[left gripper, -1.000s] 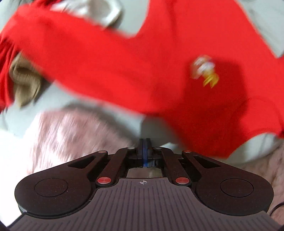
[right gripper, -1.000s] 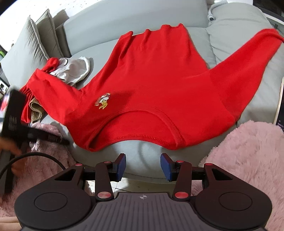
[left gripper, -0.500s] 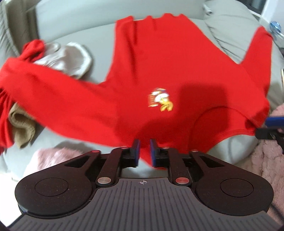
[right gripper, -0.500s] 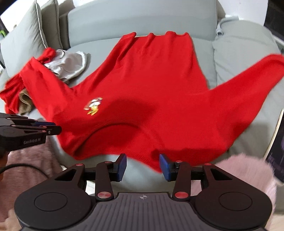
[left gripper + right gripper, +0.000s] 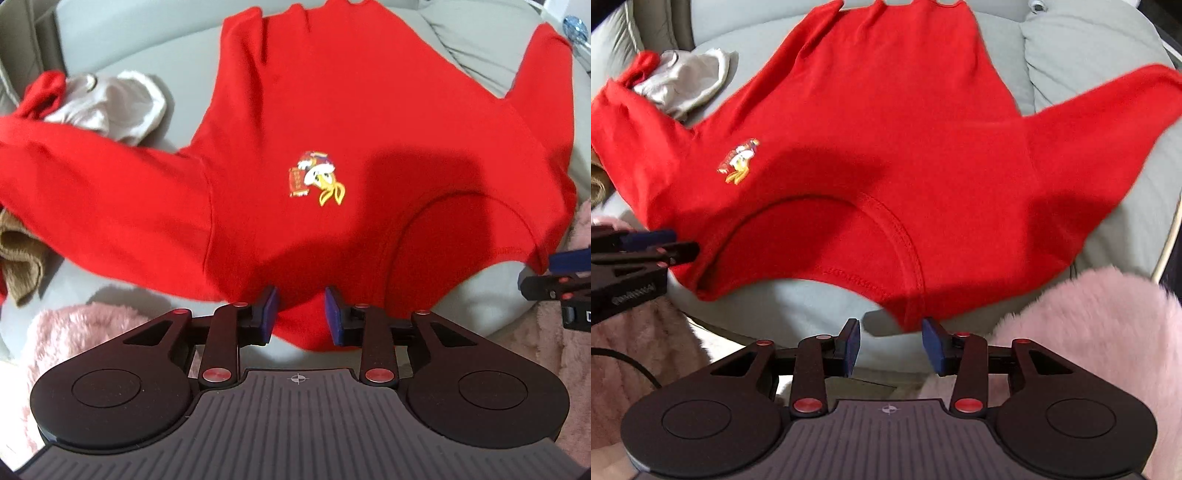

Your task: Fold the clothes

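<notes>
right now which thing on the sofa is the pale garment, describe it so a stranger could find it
Start at the grey sofa seat and the big red long-sleeved shirt spread across it. Follow its sleeve to the far left end; the crumpled off-white cloth garment lies there, the only pale piece, unlike the tan knitted item lower down.

Red sweater (image 5: 332,110) hem cut off at top edge. Left sleeve end hidden behind pale garment (image 5: 110,107). Tan cloth (image 5: 20,258) cropped at left edge.

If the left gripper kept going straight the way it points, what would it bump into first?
Most likely the red sweatshirt: its shoulder edge already lies between the opening jaws of the left gripper, unpinched, with the grey sofa cushion just beneath. How near the cloth is stays unclear.
</notes>
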